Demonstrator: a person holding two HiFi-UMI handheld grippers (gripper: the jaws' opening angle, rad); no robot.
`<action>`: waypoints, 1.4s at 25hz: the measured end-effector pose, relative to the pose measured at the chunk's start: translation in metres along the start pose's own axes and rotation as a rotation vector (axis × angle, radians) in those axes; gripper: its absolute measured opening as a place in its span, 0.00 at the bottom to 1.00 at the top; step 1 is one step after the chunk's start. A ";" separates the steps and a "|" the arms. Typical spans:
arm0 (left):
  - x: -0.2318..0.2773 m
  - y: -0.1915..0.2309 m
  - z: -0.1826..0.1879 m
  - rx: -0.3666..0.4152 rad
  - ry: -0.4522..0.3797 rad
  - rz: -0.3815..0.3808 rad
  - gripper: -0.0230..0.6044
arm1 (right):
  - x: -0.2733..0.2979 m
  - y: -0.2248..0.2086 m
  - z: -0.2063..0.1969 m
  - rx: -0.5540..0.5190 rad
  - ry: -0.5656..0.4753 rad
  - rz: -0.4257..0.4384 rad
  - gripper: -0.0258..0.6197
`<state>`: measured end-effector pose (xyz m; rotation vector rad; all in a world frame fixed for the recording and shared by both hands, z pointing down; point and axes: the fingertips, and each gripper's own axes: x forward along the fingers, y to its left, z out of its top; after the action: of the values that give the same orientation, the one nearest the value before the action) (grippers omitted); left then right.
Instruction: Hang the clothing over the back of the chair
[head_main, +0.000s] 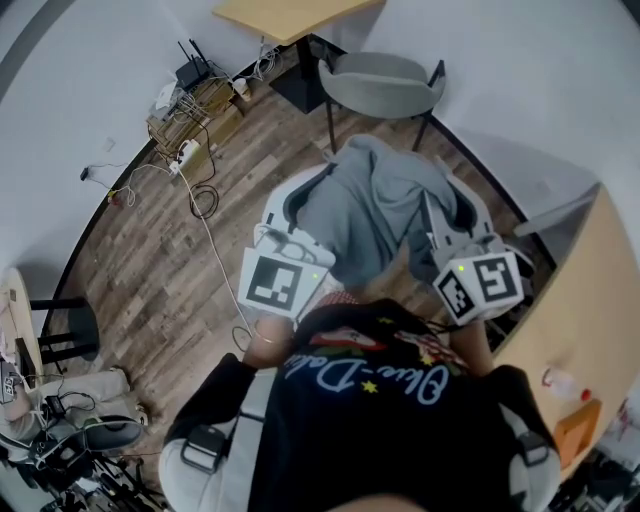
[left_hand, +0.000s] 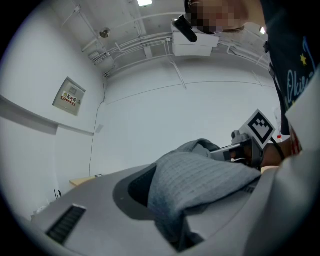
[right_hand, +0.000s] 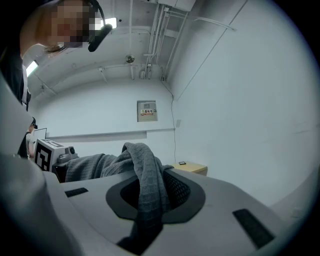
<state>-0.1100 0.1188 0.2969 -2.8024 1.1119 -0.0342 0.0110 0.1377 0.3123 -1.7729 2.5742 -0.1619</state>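
Note:
A grey knitted garment (head_main: 375, 205) hangs in the air between my two grippers, spread in front of me. My left gripper (head_main: 298, 200) is shut on its left edge; the left gripper view shows the cloth (left_hand: 195, 185) bunched between the jaws. My right gripper (head_main: 450, 205) is shut on the other edge, and in the right gripper view the fabric (right_hand: 145, 175) drapes down into the jaw gap. The grey chair (head_main: 385, 85), with a curved back and black legs, stands just beyond the garment, its back facing me. Both grippers point level.
A wooden desk (head_main: 290, 15) stands behind the chair against the white wall. Cables, a power strip (head_main: 185, 155) and a router (head_main: 195, 70) lie on the wood floor at the left. A light wooden tabletop (head_main: 590, 300) with a bottle (head_main: 565, 383) is at my right.

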 end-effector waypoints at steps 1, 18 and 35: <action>0.003 0.009 -0.001 -0.003 -0.001 0.000 0.14 | 0.009 0.000 0.000 0.000 0.002 0.001 0.12; 0.014 0.125 -0.025 0.021 0.026 0.055 0.14 | 0.129 0.028 -0.011 0.028 0.016 0.061 0.12; 0.068 0.193 -0.049 0.000 0.093 0.169 0.14 | 0.232 0.000 -0.017 0.034 0.061 0.197 0.12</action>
<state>-0.1954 -0.0726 0.3190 -2.7212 1.3652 -0.1488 -0.0732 -0.0768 0.3404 -1.5152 2.7500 -0.2578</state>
